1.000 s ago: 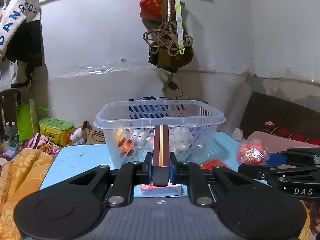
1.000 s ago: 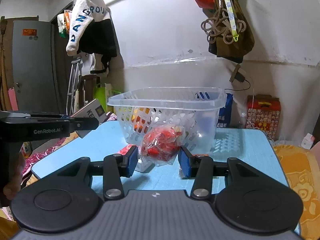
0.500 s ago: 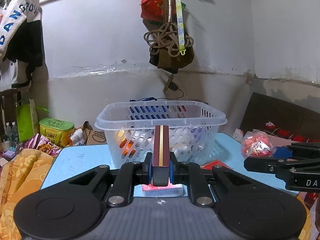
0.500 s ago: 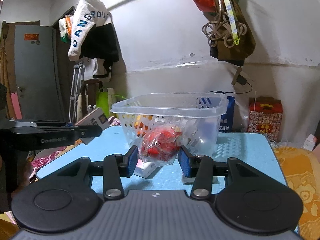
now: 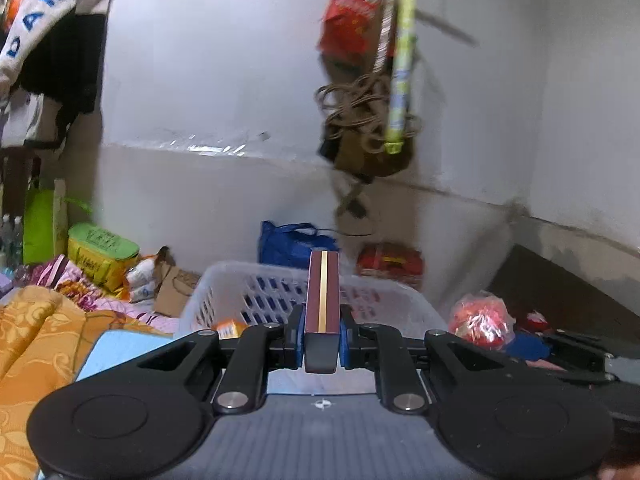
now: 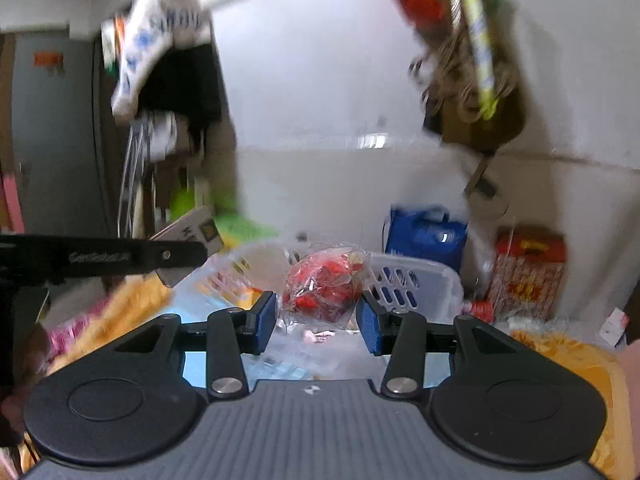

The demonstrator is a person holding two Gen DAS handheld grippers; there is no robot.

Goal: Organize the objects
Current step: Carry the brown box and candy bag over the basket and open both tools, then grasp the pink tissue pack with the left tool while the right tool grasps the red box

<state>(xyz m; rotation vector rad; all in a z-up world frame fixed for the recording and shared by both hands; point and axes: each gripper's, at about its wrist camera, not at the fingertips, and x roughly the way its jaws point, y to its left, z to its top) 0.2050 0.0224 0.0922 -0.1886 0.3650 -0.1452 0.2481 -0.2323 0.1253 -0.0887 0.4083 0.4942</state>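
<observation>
Black claw [image 5: 322, 342] linkages with silver screws, blue pads [image 6: 266, 322], ribbed grey housing, pale lettering on one arm.

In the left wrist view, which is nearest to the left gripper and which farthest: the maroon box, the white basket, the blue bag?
From the left gripper:
1. Maroon box, clamped between the fingers.
2. White basket, directly ahead, below.
3. Blue bag, behind the basket, by the wall.

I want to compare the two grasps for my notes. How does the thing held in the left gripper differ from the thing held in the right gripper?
The left gripper holds a maroon box; the right gripper holds a red snack bag.
1. The box is rigid and flat-sided; the bag is crinkly clear plastic, rounded.
2. The box is narrow, so the left fingers sit close together; the bag keeps the right fingers wide apart.
Both are held up near the white basket.
</observation>
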